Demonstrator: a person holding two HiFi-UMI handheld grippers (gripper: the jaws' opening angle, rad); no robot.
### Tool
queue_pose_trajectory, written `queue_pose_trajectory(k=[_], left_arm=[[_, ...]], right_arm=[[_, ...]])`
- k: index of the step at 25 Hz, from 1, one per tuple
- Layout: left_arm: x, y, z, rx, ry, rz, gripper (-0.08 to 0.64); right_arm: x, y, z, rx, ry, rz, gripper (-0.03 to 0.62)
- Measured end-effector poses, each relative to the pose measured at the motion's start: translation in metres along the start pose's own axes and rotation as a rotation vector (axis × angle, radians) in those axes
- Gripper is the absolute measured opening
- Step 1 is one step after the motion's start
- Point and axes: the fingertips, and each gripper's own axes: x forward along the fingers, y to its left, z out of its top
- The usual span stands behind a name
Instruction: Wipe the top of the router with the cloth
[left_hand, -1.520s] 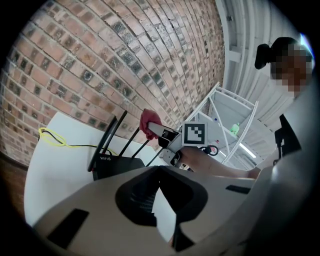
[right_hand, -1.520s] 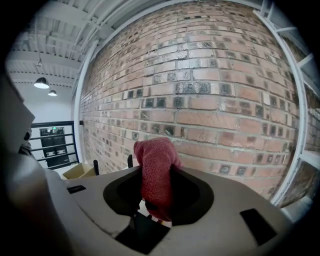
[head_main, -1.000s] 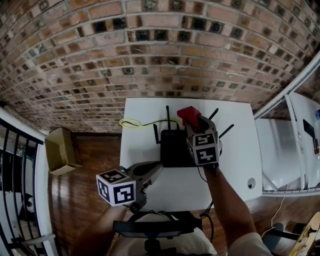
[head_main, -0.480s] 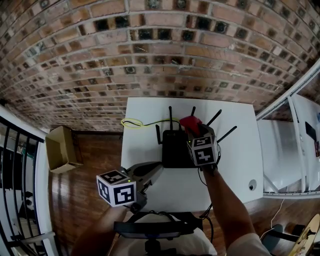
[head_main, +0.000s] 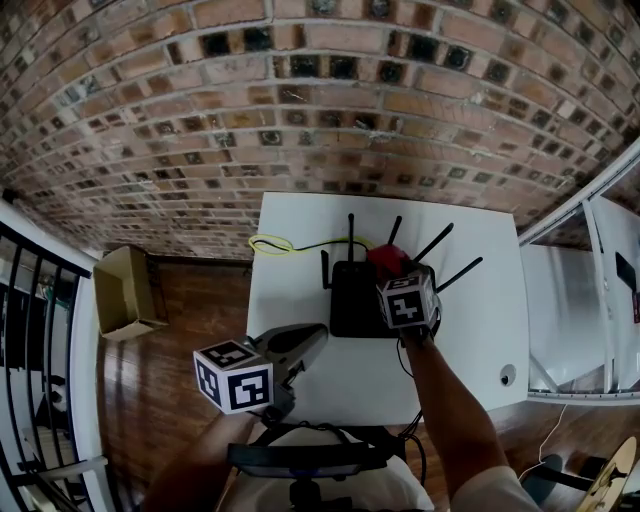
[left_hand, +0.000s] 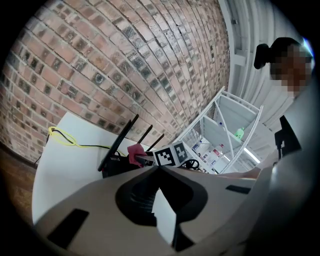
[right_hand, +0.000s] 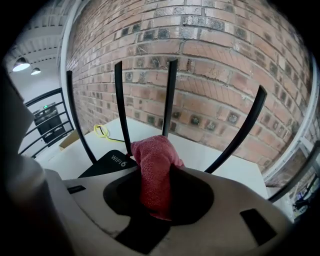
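Note:
The black router (head_main: 350, 300) lies in the middle of the white table (head_main: 300, 230), its several antennas up along the far edge. My right gripper (head_main: 392, 270) is shut on a red cloth (head_main: 387, 259) and hangs over the router's far right corner. In the right gripper view the cloth (right_hand: 152, 150) bulges out between the jaws of that gripper (right_hand: 157, 172), just above the router (right_hand: 107, 162) and between two antennas; contact cannot be made out. My left gripper (head_main: 312, 340) is shut and holds nothing, near the table's front left edge. From there the router (left_hand: 114, 165) and cloth (left_hand: 134, 152) show ahead.
A yellow cable (head_main: 270, 243) loops on the table behind the router's left side. A cardboard box (head_main: 125, 290) sits on the wooden floor at the left. A brick wall stands behind the table, and white shelving (head_main: 570, 290) stands at the right.
My right gripper has come down with the cloth, from well above the router to just over its far right corner. The left gripper has stayed put.

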Motion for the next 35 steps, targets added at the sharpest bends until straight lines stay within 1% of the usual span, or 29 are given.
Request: queue_pose_trajectory(k=[3,7,16,17,19,22,27,32,35], left_arm=[[-0.004,0.004,0.001,-0.003,-0.009,0.011,0.005],[-0.008,0.004,0.001,-0.006,-0.014,0.01,0.005],[-0.014,0.002,0.001,0.0,-0.025,0.007,0.005],[-0.015,0.002,0.001,-0.002,-0.026,0.008,0.005],[-0.016,0.0,0.002,0.001,-0.025,0.006,0.005],[-0.015,-0.003,0.002,0.005,-0.025,0.0,0.005],[-0.012,-0.011,-0.001,0.016,-0.018,-0.023,0.005],[-0.012,-0.017,0.0,0.023,-0.018,-0.033,0.005],[-0.015,-0.019,0.002,0.027,-0.02,-0.036,0.005]], right_arm=[[0.006,0.002,-0.009,0.005,0.036,0.0,0.145],[0.009,0.004,-0.005,-0.018,0.027,-0.001,0.146],[0.006,0.003,-0.013,-0.025,0.041,-0.011,0.146],[0.002,0.004,-0.012,-0.025,0.029,-0.011,0.145],[-0.008,0.008,-0.005,-0.029,-0.027,-0.001,0.145],[-0.026,0.015,0.01,-0.042,-0.111,0.01,0.146],[-0.056,0.034,0.04,-0.072,-0.216,0.04,0.146],[-0.078,0.052,0.071,-0.116,-0.298,0.056,0.146],[-0.089,0.06,0.092,-0.11,-0.33,0.046,0.145]])
